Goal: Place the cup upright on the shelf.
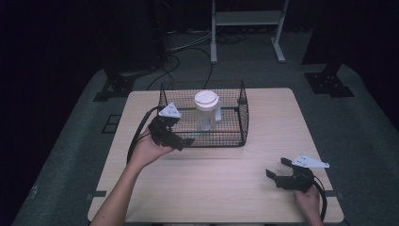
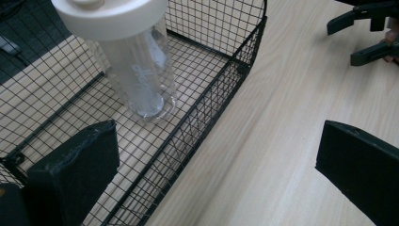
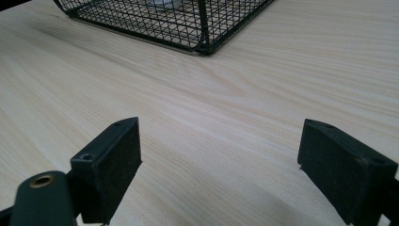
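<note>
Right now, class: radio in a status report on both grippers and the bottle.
Left gripper open at basket front wall. Right gripper open, apart. Bottle upright inside basket. Wire wall between.

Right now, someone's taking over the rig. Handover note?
Left gripper: open, at the wire basket's near left corner, one jaw over the rim, holding nothing.
Right gripper: open, low over the table near its front right, holding nothing.
Clear bottle with white lid stands upright inside the basket, untouched.
Done: no grasp to see so far.
Left: probably the bottle; the left gripper is closest.
</note>
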Demonstrator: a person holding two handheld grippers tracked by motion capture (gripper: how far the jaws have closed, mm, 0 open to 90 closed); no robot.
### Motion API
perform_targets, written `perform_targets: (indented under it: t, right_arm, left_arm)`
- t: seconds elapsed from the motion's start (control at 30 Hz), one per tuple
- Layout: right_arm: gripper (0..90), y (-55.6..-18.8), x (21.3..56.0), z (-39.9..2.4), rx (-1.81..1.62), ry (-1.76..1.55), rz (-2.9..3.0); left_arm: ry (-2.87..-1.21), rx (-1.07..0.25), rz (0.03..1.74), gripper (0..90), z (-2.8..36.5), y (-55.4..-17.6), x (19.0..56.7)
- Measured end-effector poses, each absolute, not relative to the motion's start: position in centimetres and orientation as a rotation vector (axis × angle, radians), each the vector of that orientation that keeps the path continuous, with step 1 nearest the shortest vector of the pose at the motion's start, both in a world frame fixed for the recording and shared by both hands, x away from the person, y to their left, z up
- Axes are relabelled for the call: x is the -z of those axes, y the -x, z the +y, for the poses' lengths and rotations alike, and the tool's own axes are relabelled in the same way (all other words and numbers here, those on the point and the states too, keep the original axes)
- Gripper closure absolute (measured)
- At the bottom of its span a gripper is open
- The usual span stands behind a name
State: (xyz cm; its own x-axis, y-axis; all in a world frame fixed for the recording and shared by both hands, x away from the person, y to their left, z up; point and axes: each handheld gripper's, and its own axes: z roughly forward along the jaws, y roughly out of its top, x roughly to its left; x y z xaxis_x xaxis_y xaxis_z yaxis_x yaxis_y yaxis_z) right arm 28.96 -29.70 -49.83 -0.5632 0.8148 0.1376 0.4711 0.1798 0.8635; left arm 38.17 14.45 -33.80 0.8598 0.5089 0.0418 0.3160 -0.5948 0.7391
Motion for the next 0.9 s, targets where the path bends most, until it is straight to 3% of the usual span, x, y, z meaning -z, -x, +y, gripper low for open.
perform_targets:
  t: [0.9]
  right_arm:
    - [12.9,-28.9,49.8,-29.6,-1.334,-1.228,2.11]
  left_arm:
    - [-2.159,-0.313,0.641,0.0,17.3,-34.8,37.6]
